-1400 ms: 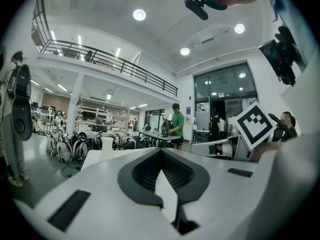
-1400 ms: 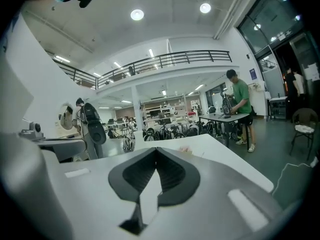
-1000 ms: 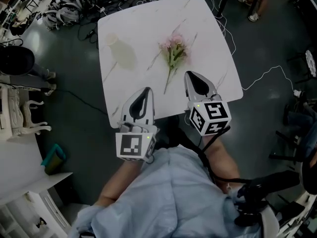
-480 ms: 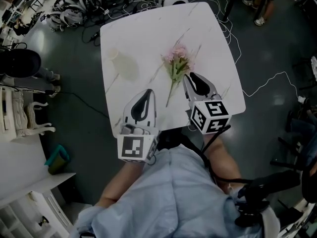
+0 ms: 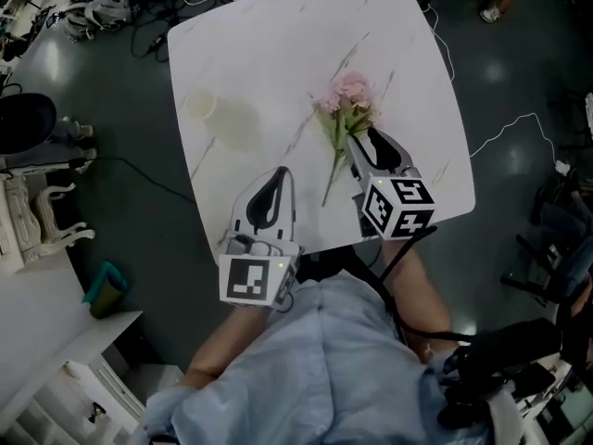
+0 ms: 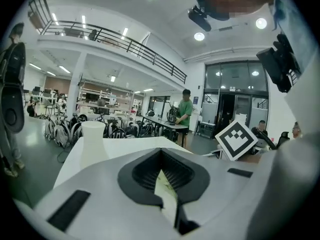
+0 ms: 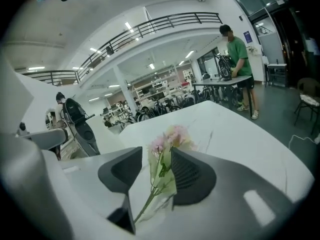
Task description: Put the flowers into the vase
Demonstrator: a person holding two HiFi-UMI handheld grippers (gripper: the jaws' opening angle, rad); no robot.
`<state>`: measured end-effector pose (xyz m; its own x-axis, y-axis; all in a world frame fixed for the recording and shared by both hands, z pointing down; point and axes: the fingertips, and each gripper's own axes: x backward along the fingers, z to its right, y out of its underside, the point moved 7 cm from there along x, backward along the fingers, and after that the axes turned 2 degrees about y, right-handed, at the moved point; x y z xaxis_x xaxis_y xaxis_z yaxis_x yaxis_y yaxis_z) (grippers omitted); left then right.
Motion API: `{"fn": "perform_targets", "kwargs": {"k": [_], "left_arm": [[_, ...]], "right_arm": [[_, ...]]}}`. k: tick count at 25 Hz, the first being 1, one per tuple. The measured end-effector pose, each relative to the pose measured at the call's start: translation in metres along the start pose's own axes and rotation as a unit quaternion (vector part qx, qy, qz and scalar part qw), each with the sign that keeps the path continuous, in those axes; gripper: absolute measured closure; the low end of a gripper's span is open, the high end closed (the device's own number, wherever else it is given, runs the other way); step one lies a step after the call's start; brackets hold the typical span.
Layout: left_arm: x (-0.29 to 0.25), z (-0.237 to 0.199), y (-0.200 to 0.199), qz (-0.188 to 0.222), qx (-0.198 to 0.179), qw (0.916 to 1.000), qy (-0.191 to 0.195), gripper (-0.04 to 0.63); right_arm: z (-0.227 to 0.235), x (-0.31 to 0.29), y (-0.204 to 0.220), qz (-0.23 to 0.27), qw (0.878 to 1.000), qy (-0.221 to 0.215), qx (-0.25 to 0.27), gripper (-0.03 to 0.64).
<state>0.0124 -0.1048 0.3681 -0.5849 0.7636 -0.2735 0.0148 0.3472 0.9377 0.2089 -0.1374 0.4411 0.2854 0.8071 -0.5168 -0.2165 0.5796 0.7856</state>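
Observation:
A bunch of pink flowers (image 5: 349,100) with a green stem lies on the white marble table (image 5: 278,44). My right gripper (image 5: 364,138) is at the stem's right side, and its jaws are opening. In the right gripper view the flowers (image 7: 167,139) lie between the spread jaws of that gripper (image 7: 157,158), and no pad presses on them. A white vase (image 5: 218,116) stands at the table's left, also seen in the left gripper view (image 6: 92,144). My left gripper (image 5: 277,171) hovers over the near table edge, jaws together and empty (image 6: 161,152).
Cables and gear (image 5: 111,7) litter the dark floor beyond the table's far left corner. White furniture (image 5: 28,211) stands at the left, and a dark chair (image 5: 556,239) at the right. A person in green (image 7: 237,54) stands by a distant table.
Both grippers moved forward and lower over the table. The right gripper's jaws went from shut to spread on either side of the flower stem. The left gripper stayed shut.

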Motion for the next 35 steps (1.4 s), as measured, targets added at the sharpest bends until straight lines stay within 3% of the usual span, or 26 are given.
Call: {"fn": "perform_targets", "kwargs": {"k": [9, 15, 18, 19, 21, 25, 35], "left_arm": [[-0.025, -0.04, 0.018, -0.012, 0.04, 0.9991, 0.011, 0.591], [-0.026, -0.056, 0.032, -0.058, 0.074, 0.9955, -0.004, 0.591], [-0.023, -0.064, 0.035, -0.057, 0.075, 0.9955, -0.005, 0.591], [-0.022, -0.067, 0.035, -0.052, 0.076, 0.9957, -0.007, 0.59], [-0.02, -0.07, 0.032, -0.049, 0.078, 0.9957, -0.014, 0.59], [-0.013, -0.07, 0.032, -0.052, 0.072, 0.9959, -0.019, 0.591], [0.009, -0.064, 0.023, -0.012, 0.048, 0.9983, -0.031, 0.59]], "right_arm": [[0.022, -0.059, 0.024, -0.085, 0.994, 0.061, -0.041, 0.433], [0.031, -0.078, 0.036, -0.113, 0.99, 0.069, -0.04, 0.454], [0.027, -0.085, 0.037, -0.116, 0.991, 0.065, -0.017, 0.529], [0.025, -0.086, 0.038, -0.116, 0.991, 0.062, -0.014, 0.575], [0.022, -0.087, 0.037, -0.111, 0.992, 0.054, -0.014, 0.589], [0.017, -0.084, 0.029, -0.084, 0.995, 0.04, -0.025, 0.598], [-0.015, -0.07, -0.018, -0.015, 0.999, -0.015, -0.026, 0.601]]}}
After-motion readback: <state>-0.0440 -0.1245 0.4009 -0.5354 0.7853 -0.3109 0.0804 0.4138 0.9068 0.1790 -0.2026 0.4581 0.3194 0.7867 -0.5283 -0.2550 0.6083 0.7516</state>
